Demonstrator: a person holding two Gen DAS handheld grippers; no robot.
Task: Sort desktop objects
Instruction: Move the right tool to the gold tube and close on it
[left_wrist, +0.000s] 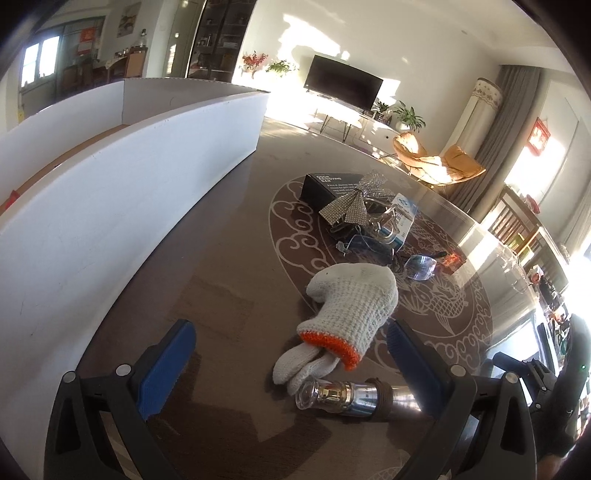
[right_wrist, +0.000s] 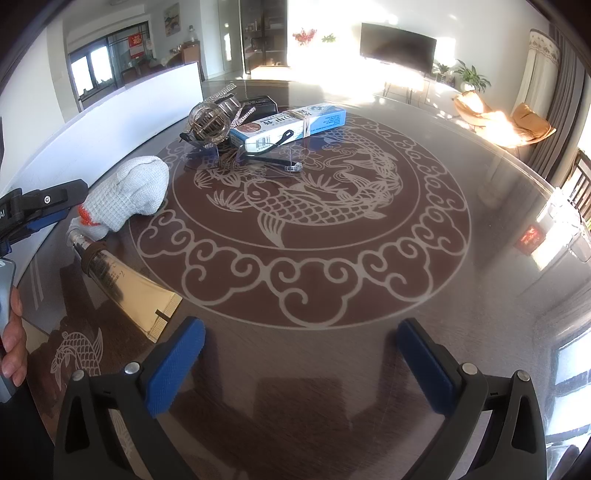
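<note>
A white knit glove (left_wrist: 351, 306) with an orange cuff lies on the brown round table (left_wrist: 229, 258), and a gold tube (left_wrist: 354, 398) with a clear cap lies just in front of it. My left gripper (left_wrist: 291, 365) is open, its blue pads on either side of the glove's cuff and the tube's cap. Farther back sits a pile: a black box (left_wrist: 325, 184), a glittery bow (left_wrist: 351, 203), a blue-white box (right_wrist: 291, 122) and clear glasses (right_wrist: 269, 155). My right gripper (right_wrist: 301, 365) stands open over bare table, with the glove (right_wrist: 129, 192) and tube (right_wrist: 125, 280) to its left.
A long white cardboard box (left_wrist: 110, 192) with tall walls stands along the table's left side. A hand (right_wrist: 13, 339) holds the left gripper's body at the right wrist view's left edge. Chairs and a TV stand beyond the table's far edge.
</note>
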